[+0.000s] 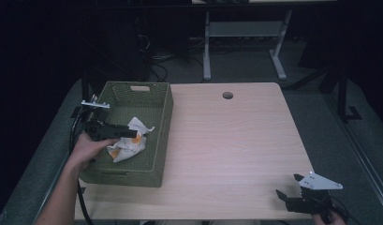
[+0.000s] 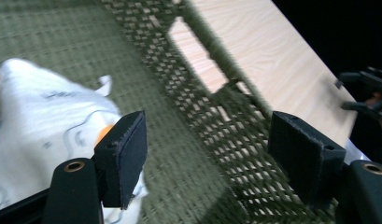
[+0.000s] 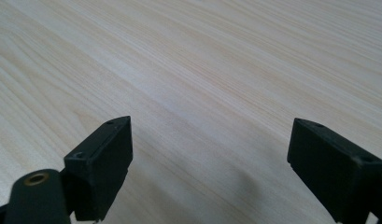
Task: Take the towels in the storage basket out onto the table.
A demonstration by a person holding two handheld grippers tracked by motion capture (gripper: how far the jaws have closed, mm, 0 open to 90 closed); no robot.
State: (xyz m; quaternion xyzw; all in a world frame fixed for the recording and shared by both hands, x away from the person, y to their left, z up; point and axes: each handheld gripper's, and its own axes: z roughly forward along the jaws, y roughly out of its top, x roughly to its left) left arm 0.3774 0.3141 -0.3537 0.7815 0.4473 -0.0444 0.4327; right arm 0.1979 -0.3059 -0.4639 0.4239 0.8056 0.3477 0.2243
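A crumpled white cloth (image 1: 128, 143) with orange and grey markings lies inside a green woven basket (image 1: 163, 136) on the left part of the table. My left gripper (image 1: 133, 133) reaches into the basket from the left, just above the cloth. In the left gripper view its jaws stand open (image 2: 207, 140). The cloth (image 2: 44, 121) lies under and beside the left jaw, and the basket wall (image 2: 212, 107) shows between the two. My right gripper (image 1: 287, 185) rests near the table's front right corner. It is open (image 3: 209, 149) over bare wood.
The light wooden table (image 1: 236, 140) has a round cable hole (image 1: 227, 95) near its far edge. Behind it stands another desk's white frame (image 1: 207, 47) on a dark floor with cables. The basket has a handle slot (image 1: 140, 88) in its far wall.
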